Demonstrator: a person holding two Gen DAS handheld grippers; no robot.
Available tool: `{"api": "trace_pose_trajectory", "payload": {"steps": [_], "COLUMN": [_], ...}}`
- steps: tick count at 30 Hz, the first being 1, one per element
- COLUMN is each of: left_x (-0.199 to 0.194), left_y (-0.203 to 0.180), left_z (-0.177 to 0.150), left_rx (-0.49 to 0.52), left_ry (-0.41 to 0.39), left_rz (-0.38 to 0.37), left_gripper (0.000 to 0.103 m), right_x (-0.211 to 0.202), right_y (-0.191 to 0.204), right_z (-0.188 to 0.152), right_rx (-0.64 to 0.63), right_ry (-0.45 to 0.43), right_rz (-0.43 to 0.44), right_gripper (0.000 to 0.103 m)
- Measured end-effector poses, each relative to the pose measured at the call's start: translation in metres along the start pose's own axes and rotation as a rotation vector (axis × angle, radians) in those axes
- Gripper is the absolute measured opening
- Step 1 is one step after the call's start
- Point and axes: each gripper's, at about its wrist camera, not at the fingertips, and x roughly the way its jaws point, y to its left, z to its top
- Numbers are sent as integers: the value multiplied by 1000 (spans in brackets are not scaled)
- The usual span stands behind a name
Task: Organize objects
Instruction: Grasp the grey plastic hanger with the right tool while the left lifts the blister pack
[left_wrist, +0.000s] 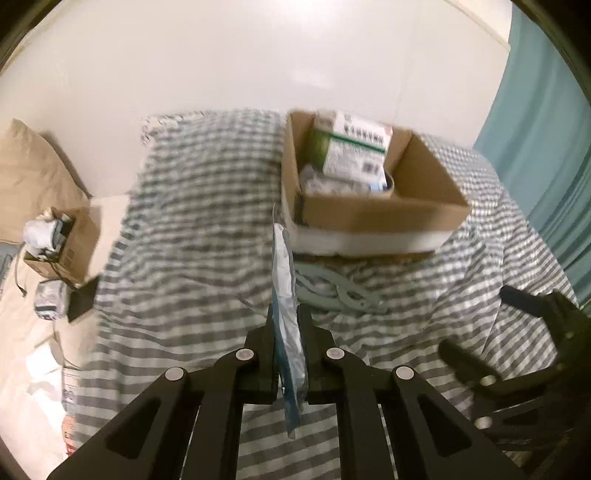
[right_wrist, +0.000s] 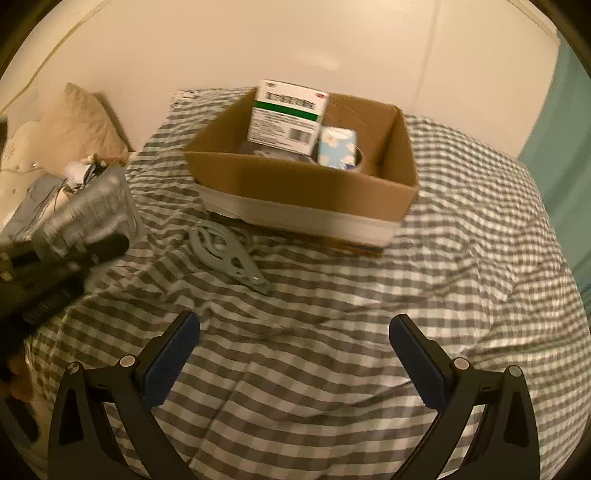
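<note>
Left tongs (left_wrist: 286, 325) were clamped on a flat silvery packet (left_wrist: 286, 295), held edge-on and upright between the fingers, its lower end hanging below them. Right tongs (right_wrist: 295, 354) were spread wide with nothing between the blue pads (right_wrist: 170, 365), hovering over the checked bedspread (right_wrist: 332, 314).

Ahead of both tongs sat a cardboard box (right_wrist: 303, 184) on the bed, open at the top, a white band along its base. Inside it: a white carton with a green stripe (right_wrist: 286, 118) standing toward the back, a light blue printed pack (right_wrist: 338, 147) just beside it on the right, and crumpled plastic (left_wrist: 325, 181) in the near left part.

Between the tongs and the box, a grey folded hanger-like piece (right_wrist: 229, 254) lay flat on the bedspread, near the box's front edge; the exact kind was hard to tell.

Far left of the left tongs, a smaller cardboard box (left_wrist: 68, 247) stuffed with cables and a pale bundle, a wrapped pack (left_wrist: 50, 302) just in front of it. Tan pillow (left_wrist: 33, 177) against the wall behind. Teal curtain (left_wrist: 543, 147) to the far right. Left view was motion-blurred.
</note>
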Motion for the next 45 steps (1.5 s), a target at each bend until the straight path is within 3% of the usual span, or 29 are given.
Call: {"api": "trace_pose_trajectory", "payload": {"steps": [3,9,19,26,29,31,32,37,39,45], "left_x": [-5,17,57,77,78,76,73,52,41,8], "left_y": [7,25,36,40,39,39,38,30,25,5], "left_z": [4,0,-2,-5,-5,-5,-6,-6,-8,-12], "left_rx": [2,-29,-34,-42,-43,-44,-47,-57,-62,-37], "left_ry": [-26,14,66,110,117,114,110,87,74,27], "left_rz": [53,142,154,153,152,147,141,119,106,86], "left_gripper": [8,8,8,8,8,8,8,8,8,8], "right_x": [0,21,107,158,157,150,146,109,90,41], "right_y": [13,31,46,51,51,52,53,51,45,20], "right_z": [3,13,44,46,42,41,39,28,23,5], "right_rx": [-55,-138,-82,-70,-78,-84,-90,-82,-61,-18], "right_ry": [-22,-36,59,169,161,149,143,116,105,71], "right_rz": [7,25,159,158,153,170,166,164,177,149], "right_gripper": [103,103,103,102,88,67,65,34,28,27]}}
